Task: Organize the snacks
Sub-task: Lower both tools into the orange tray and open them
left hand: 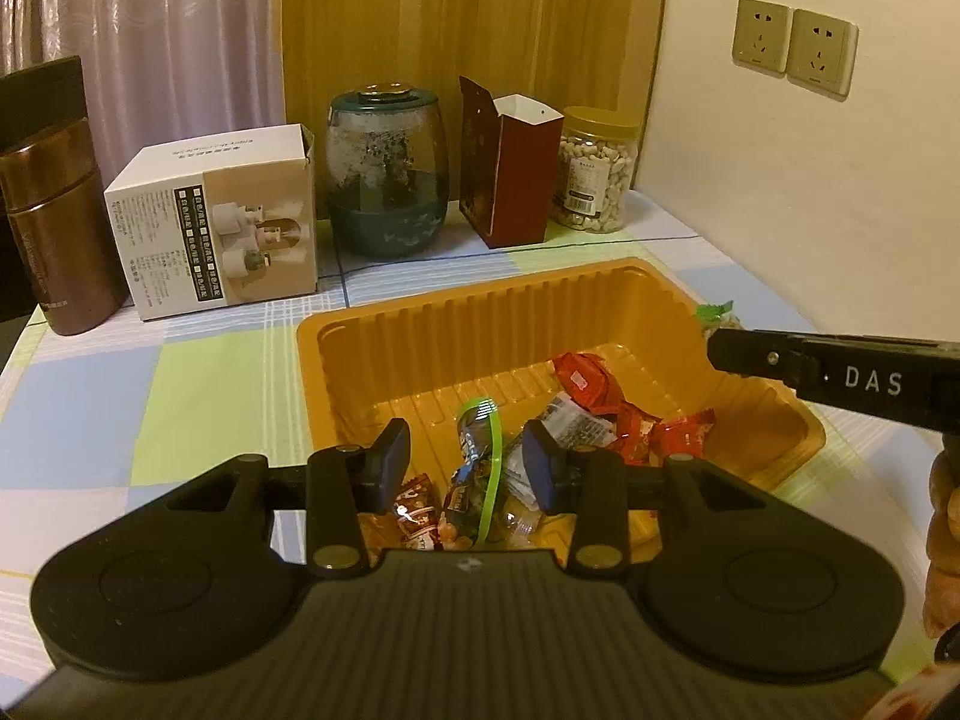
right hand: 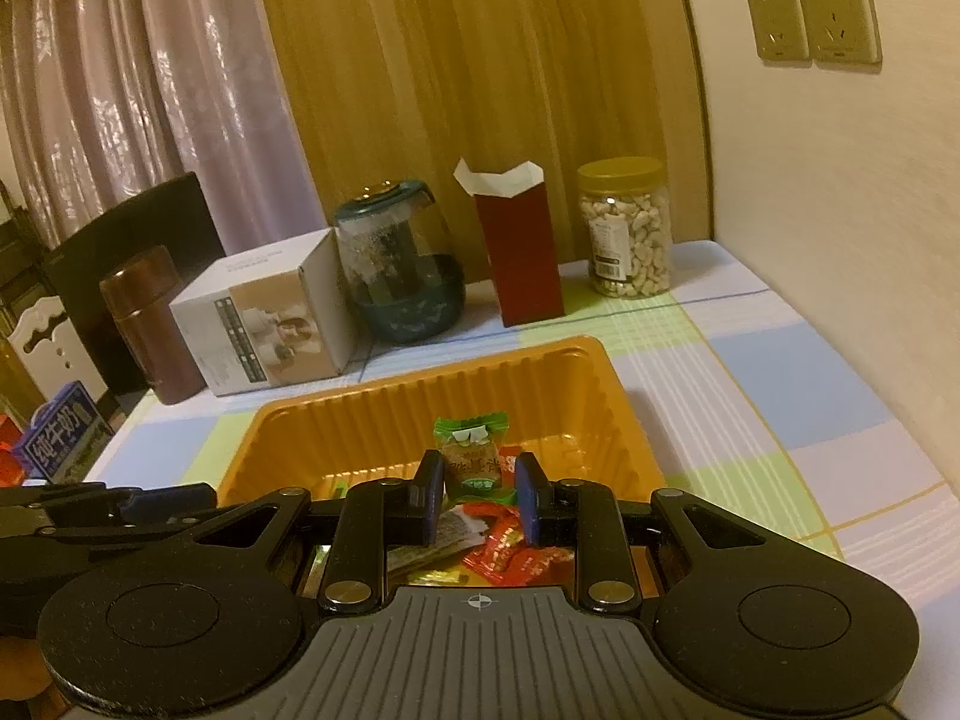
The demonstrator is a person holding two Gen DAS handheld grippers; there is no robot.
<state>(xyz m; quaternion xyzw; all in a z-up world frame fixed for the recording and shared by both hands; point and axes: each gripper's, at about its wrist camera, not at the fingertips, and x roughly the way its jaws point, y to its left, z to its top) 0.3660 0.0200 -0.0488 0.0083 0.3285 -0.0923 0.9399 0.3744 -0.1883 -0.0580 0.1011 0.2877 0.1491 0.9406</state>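
Observation:
An orange plastic tray [left hand: 420, 324] sits on the checked tablecloth and holds several wrapped snacks, among them red packets [left hand: 591, 384] and a dark packet with a green edge [left hand: 477, 468]. My left gripper [left hand: 467, 465] is open above the tray's near end, with that dark packet below the gap. My right gripper [right hand: 474, 495] hovers over the same tray [right hand: 360, 414] with a green-topped candy [right hand: 471, 456] between its jaws; the jaws stand slightly apart from it. Red packets [right hand: 516, 558] lie under it. The right gripper's side shows at the right of the left wrist view [left hand: 840, 369].
Along the back stand a brown flask [left hand: 54, 228], a white box [left hand: 222, 222], a teal glass jar [left hand: 387, 174], an open dark red carton [left hand: 510, 168] and a jar of nuts [left hand: 597, 171]. A wall with sockets [left hand: 792, 45] is on the right.

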